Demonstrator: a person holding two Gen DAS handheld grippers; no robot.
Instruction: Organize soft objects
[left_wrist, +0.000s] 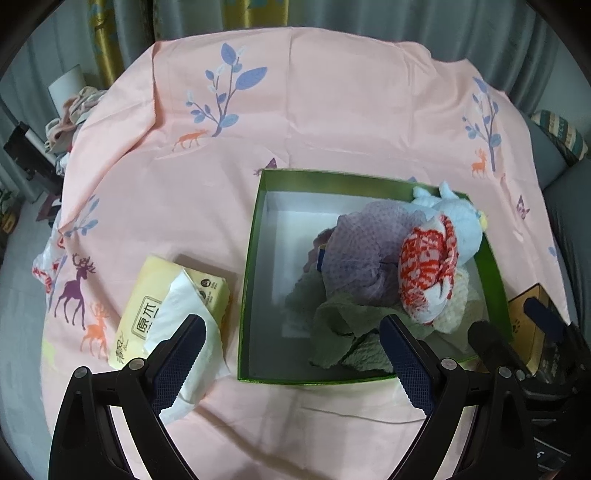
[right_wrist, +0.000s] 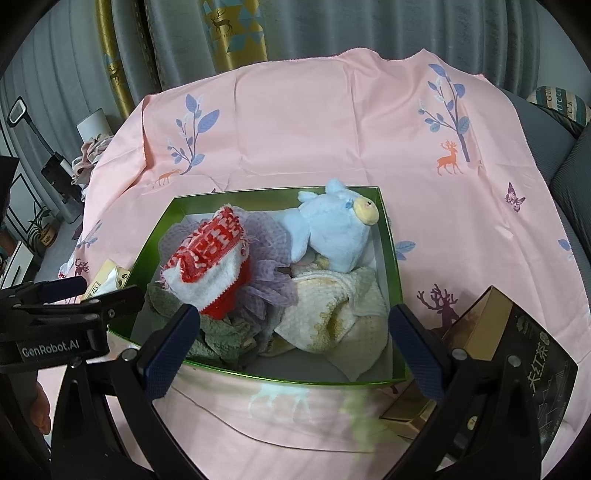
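Left wrist view shows my left tool (left_wrist: 293, 354) spread and empty between the tissue pack (left_wrist: 173, 314) and the box (left_wrist: 258, 258) of soft things, right tool (right_wrist: 293, 345) likewise apart, so I risk tearing the loose tissue.

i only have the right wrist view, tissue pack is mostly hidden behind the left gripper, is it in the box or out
Observer: Out. The tissue pack lies on the pink sheet, left of the green box, apart from its wall.
Operator: is it sealed
Observer: No, a white tissue spills from its top toward the left gripper.
Operator: left gripper holding anything
Observer: No, its jaws are wide open and hold nothing.
Operator: room in the box on that side
Observer: Yes, the box's left half shows bare white floor; the soft things are piled on its right.
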